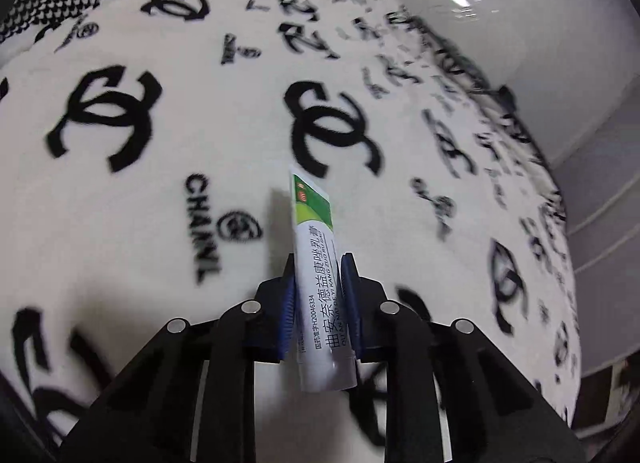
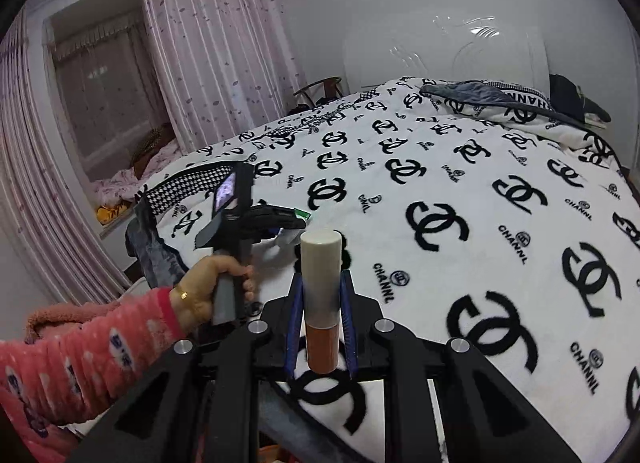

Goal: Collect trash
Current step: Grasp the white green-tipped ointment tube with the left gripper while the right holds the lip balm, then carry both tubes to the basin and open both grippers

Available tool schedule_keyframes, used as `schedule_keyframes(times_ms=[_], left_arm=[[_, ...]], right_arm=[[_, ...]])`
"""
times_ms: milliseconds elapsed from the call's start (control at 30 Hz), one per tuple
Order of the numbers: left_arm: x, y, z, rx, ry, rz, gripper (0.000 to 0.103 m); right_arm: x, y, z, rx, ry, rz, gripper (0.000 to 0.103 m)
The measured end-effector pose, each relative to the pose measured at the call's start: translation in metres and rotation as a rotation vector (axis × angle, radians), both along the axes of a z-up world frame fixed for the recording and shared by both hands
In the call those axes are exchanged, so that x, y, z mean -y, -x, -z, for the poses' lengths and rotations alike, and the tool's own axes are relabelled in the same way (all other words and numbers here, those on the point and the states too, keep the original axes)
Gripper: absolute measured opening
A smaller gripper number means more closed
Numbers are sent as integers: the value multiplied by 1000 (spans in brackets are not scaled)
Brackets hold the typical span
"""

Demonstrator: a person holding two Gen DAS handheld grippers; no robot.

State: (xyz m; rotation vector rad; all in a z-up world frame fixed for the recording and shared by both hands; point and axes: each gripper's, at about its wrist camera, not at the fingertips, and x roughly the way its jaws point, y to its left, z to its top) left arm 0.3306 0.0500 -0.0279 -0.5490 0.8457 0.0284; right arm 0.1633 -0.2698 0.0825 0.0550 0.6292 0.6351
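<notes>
We pinched the ointment tube (image 1: 316, 279) in the left gripper (image 1: 318, 267) and the capped bottle (image 2: 322, 299) in the right gripper (image 2: 322, 283). Both likely came off the bed (image 2: 460, 167) as trash.

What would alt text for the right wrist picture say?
The right gripper clamps a small orange bottle with a cream cap above a white bedspread printed with black logos. To its left, a hand in a pink sleeve holds the left gripper, shut on a tube.

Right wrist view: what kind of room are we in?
Most likely a bedroom: a bed under a logo-print blanket, a white headboard against the wall, and pink curtains beside a window.
</notes>
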Motion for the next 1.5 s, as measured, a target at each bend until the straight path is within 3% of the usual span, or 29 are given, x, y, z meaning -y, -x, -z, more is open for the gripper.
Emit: schedule_keyframes(times_ms=[233,433,567,767,967,1100,1233,1433,1467,1500], left_arm=[[24,91,-48,153,-108,171,20],[43,181,-72,245,-204,260,20],[56,238,-68,270,-266,312,20],[76,300,-31,209,-294,415,20],[103,330,45,36,-254,559,20],[124,327,112,-161,-226,657,20],[136,319,176,-342,-223,687,20],[142,301,247,-553,-232,699,20],[143,299,257,-588,-238,705,20],[142,298,262,-610,-237,707,20]], right_arm=[[-15,32,12,-31,-9,-17,18],[-21,70,28,-63,-8,-6,18],[-23,100,44,-84,12,8,18],[-23,143,83,-148,33,38,18],[-28,170,146,-270,69,67,18],[-35,175,200,-389,101,89,18],[-42,169,257,-520,154,122,18],[-44,145,337,-736,222,192,18],[-44,141,342,-749,232,210,22],[-42,138,347,-760,236,226,43]])
